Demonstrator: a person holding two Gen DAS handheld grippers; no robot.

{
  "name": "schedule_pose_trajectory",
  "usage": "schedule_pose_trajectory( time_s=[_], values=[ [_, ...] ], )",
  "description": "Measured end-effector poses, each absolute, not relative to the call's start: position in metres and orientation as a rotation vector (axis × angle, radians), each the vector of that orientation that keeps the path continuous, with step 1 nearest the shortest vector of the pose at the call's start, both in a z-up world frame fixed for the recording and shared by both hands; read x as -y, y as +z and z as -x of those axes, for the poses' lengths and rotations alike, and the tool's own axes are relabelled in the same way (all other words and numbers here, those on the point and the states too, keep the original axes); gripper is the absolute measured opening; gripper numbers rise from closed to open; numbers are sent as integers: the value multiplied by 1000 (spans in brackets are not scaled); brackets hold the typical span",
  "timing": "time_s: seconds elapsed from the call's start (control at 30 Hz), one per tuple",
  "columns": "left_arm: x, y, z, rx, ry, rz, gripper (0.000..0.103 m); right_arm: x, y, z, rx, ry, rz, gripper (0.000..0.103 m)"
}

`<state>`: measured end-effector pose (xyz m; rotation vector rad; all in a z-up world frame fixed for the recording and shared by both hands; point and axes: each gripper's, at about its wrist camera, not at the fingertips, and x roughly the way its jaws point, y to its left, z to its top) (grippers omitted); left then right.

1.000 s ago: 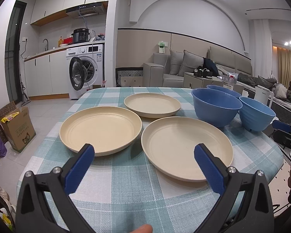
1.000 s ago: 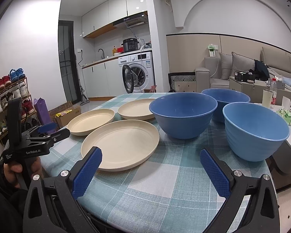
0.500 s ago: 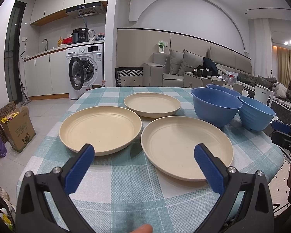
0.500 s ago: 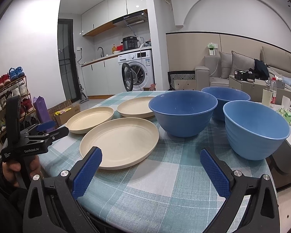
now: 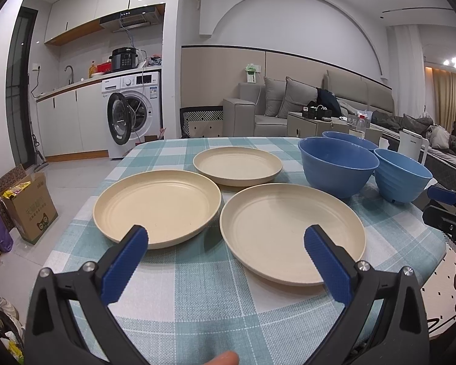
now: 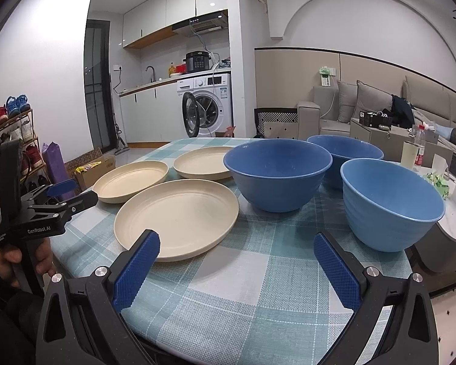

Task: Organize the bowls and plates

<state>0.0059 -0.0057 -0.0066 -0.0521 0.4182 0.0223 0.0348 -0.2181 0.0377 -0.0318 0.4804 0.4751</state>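
Three cream plates lie on the checked tablecloth (image 5: 197,289): a near-left plate (image 5: 156,205), a near-right plate (image 5: 291,229) and a smaller far plate (image 5: 237,166). Three blue bowls stand to their right: a dark bowl (image 6: 277,173), a second dark bowl (image 6: 346,153) behind it and a lighter bowl (image 6: 390,205) nearest the table's right edge. My left gripper (image 5: 225,246) is open, hovering over the near edges of the two front plates. Also open and holding nothing, my right gripper (image 6: 237,252) hangs above the cloth between the near-right plate (image 6: 176,216) and the lighter bowl.
The left gripper's body (image 6: 33,216), held by a hand, shows at the left of the right wrist view. A cardboard box (image 5: 30,206) sits on the floor left of the table. Behind stand a washing machine (image 5: 133,112), a sofa (image 5: 276,106) and a side table with bottles (image 6: 416,149).
Both grippers stay open. The right wrist view has shifted slightly, with the plates and bowls sitting a little lower and closer; the left view is almost unchanged.
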Motion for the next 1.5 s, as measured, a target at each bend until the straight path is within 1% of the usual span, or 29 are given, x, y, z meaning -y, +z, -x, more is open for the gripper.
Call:
schedule_pose_trajectory(
  time_s=[0.47, 0.9, 1.5],
  values=[
    [-1, 11, -12, -411, 30, 37, 103, 223, 47, -38, -478, 476, 30, 103],
    [-20, 36, -33, -423, 60, 62, 103, 232, 93, -54, -462, 507, 22, 103],
    [-12, 61, -63, -445, 41, -5, 103, 215, 142, -91, -469, 545, 55, 103]
  ],
)
